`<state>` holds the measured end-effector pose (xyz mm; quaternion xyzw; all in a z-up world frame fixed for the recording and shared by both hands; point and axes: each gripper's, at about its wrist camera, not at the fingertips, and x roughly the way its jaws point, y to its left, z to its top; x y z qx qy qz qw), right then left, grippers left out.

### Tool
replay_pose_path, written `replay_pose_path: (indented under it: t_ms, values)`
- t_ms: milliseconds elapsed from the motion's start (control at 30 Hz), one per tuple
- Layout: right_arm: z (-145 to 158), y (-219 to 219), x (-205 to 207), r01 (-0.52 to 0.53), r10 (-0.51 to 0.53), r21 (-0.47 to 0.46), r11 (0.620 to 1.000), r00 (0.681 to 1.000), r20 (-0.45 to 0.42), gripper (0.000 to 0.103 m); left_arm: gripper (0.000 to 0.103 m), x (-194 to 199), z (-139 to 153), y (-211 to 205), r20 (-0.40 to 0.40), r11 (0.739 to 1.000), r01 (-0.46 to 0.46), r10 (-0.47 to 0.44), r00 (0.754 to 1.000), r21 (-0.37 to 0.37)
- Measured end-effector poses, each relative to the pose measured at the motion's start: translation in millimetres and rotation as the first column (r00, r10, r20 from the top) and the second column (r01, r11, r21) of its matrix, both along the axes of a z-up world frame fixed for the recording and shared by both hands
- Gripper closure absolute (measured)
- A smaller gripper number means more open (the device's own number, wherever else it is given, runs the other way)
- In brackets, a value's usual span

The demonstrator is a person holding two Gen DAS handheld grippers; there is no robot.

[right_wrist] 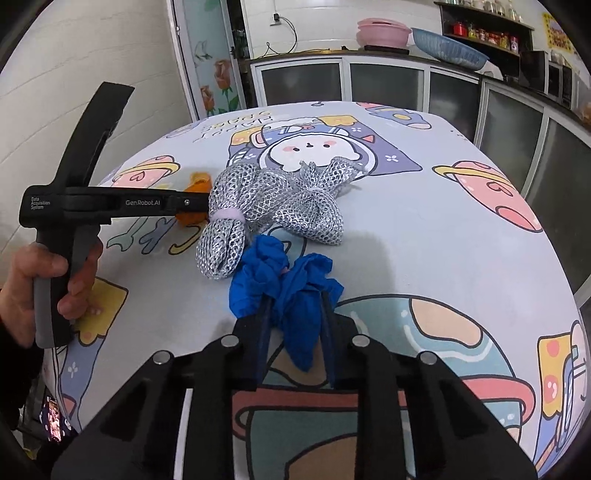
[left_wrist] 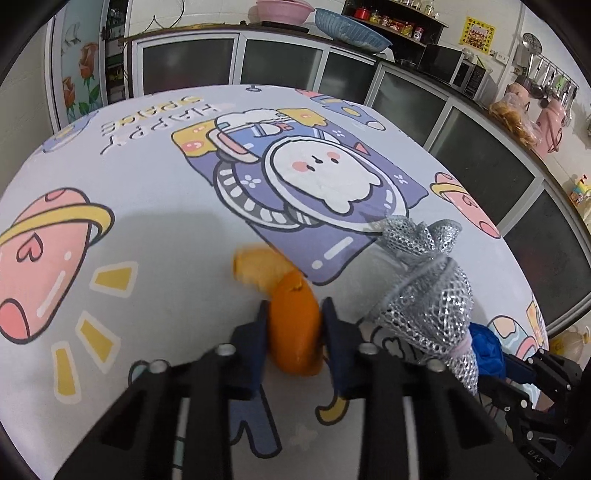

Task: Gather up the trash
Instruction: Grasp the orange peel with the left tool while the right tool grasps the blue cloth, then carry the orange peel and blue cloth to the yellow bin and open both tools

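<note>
Nearest the right wrist camera, the right tool (right_wrist: 295, 306) was clamped on a crumpled blue wrapper (right_wrist: 284, 280) lying on the cartoon-print bench (right_wrist: 443, 258). The left tool (left_wrist: 293, 314) gripped a piece of orange peel (left_wrist: 293, 325) on the bench. Just beyond both lay a silver mesh bag (right_wrist: 273, 203), touching the blue wrapper.

Count of loose items on the table (right_wrist: 443, 240): three.
- Orange peel (left_wrist: 295, 325): one curled piece.
- Silver mesh bundle (right_wrist: 273, 206): one, tied with a pale band.
- Blue crumpled plastic (right_wrist: 291, 291): one wad.

Tongs: two sets, left tongs (left_wrist: 293, 328) and right tongs (right_wrist: 295, 317).

Hands in view: one, a left hand (right_wrist: 40, 291).

Basins on the far counter: one pink basin (right_wrist: 382, 31), one blue basket (right_wrist: 448, 46).
</note>
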<state>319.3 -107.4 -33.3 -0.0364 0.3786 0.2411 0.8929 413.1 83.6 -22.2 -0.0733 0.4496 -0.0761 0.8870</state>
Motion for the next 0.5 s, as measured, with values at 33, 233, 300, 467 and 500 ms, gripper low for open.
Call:
replay_pose_path:
  t_ms: [33,233,300,467,500]
  values:
    - [1,0,-1,-0.001,0.001,0.001,1.000,1.000,0.001,0.082,0.082,-1,0,1,0.000,1.000,0.000,0.000,1.000,0.000]
    - [8,-1,-6,-0.007,0.006,0.018,1.000,1.000,0.010,0.083,0.083,-12,7,10,0.010,1.000,-0.014,0.014,1.000,-0.027]
    - [12,-2,-8,-0.009,0.008,0.028,1.000,1.000,0.011,0.083,0.083,-18,12,14,0.025,1.000,-0.021,0.022,0.999,-0.022]
    - [22,-6,-15,-0.006,0.005,0.049,0.999,1.000,0.024,0.084,0.083,-35,24,22,0.047,0.999,-0.027,0.028,0.999,-0.017]
    - [24,-6,-16,-0.004,0.002,0.052,0.999,1.000,0.026,0.084,0.083,-37,26,23,0.049,1.000,-0.027,0.027,0.998,-0.017]
